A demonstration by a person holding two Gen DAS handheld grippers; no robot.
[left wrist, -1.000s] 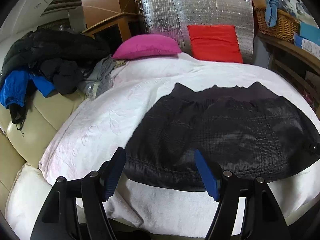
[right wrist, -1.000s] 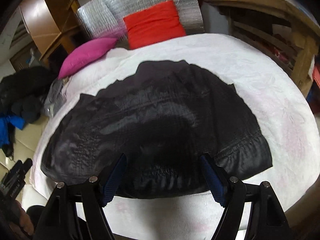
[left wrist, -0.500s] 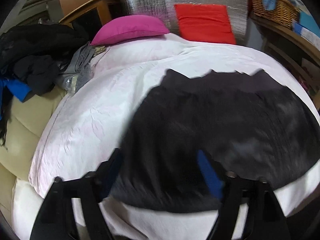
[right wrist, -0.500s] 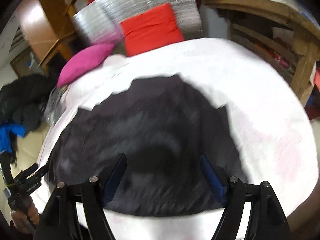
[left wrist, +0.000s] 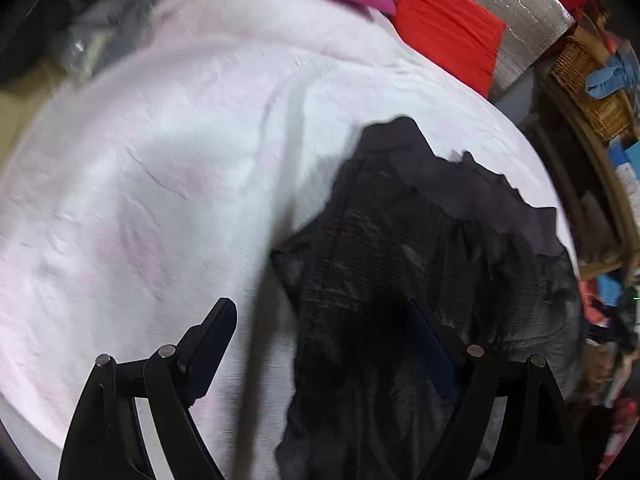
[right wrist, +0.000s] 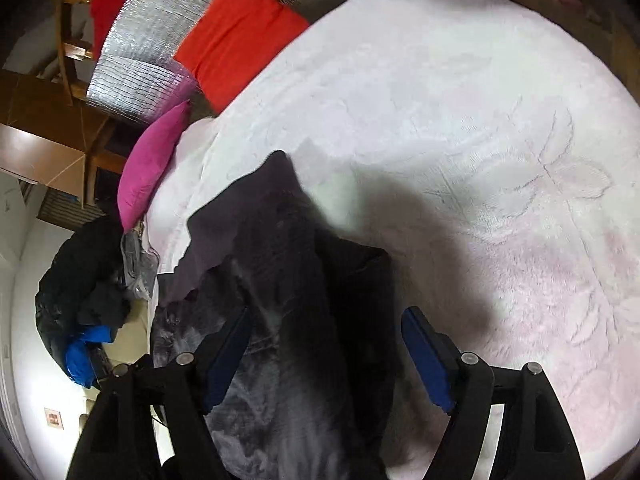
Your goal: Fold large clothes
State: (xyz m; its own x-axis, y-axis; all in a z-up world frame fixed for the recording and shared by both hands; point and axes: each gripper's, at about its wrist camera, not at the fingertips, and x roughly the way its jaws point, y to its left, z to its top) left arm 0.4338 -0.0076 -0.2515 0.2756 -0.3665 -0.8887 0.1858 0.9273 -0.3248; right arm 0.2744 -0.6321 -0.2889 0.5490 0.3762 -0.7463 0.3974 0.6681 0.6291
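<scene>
Black garment [left wrist: 420, 272] on pale blanket [left wrist: 160, 160], both claws, left claw [left wrist: 324, 344] and right claw [right wrist: 326, 344], apart above it.

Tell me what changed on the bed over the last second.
Both views swung apart: the left claw toward the black garment's left edge, the right claw toward its right edge. Both stay open, gripping nothing. The garment still lies on the white blanket, cushions unmoved.

A jacket [left wrist: 420, 280] lies on the blanket [left wrist: 160, 160], cushions [right wrist: 236, 36] behind.
</scene>
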